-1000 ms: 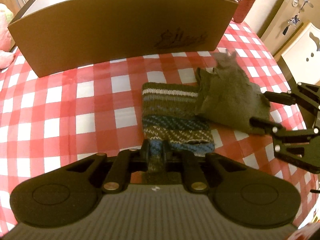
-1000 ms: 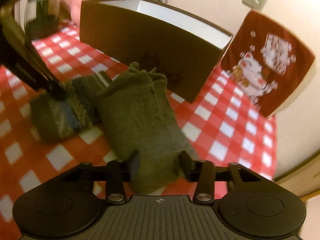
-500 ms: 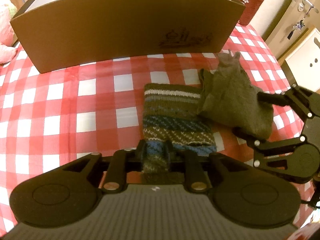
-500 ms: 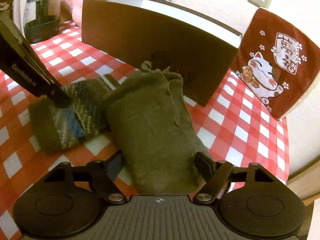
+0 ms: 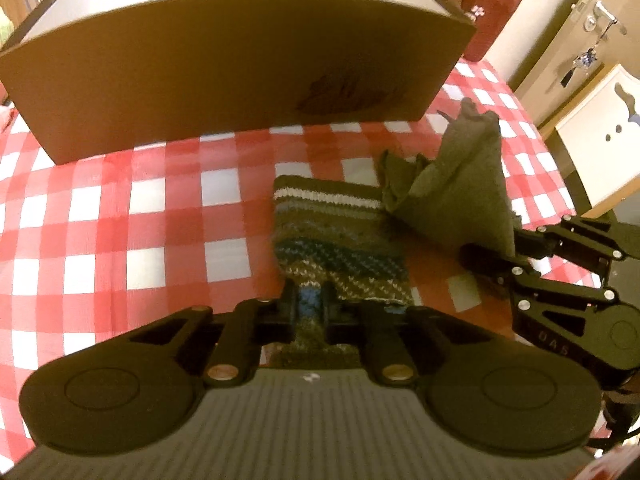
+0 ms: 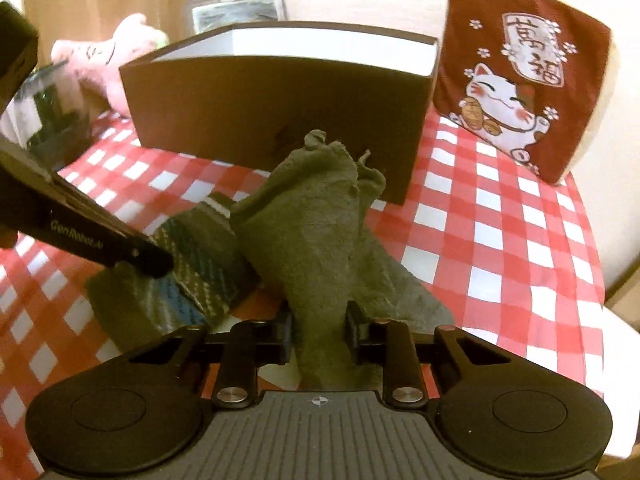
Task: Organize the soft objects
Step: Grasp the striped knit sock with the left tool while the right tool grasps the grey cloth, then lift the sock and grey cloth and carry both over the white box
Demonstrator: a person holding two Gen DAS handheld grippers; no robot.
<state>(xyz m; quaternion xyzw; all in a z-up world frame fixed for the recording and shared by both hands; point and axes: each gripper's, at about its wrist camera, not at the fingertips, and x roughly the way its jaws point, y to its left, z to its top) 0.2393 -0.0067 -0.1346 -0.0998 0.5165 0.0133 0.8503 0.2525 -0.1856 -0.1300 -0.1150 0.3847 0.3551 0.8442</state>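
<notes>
The counter (image 5: 100, 216), under red-and-white check, fills the lower half of both views. A brown box (image 5: 240, 80) stands across the top of my left view, open side up; in my right view it sits upper centre. A red cat cushion (image 6: 516, 92) leans at the upper right of my right view, and a pink plush (image 6: 108, 60) shows at upper left behind the box.

The olive cloth (image 6: 316, 240) rises at the centre of my right view, its near end lifted while the rest drapes on the counter. My right jaws (image 6: 319, 334) pinch that near end. In my left view the cloth sits right of centre.

The striped knit (image 5: 332, 240) lies flat at the centre of my left view, touching the cloth's left edge. My left jaws (image 5: 307, 308) are pressed on its near end.
</notes>
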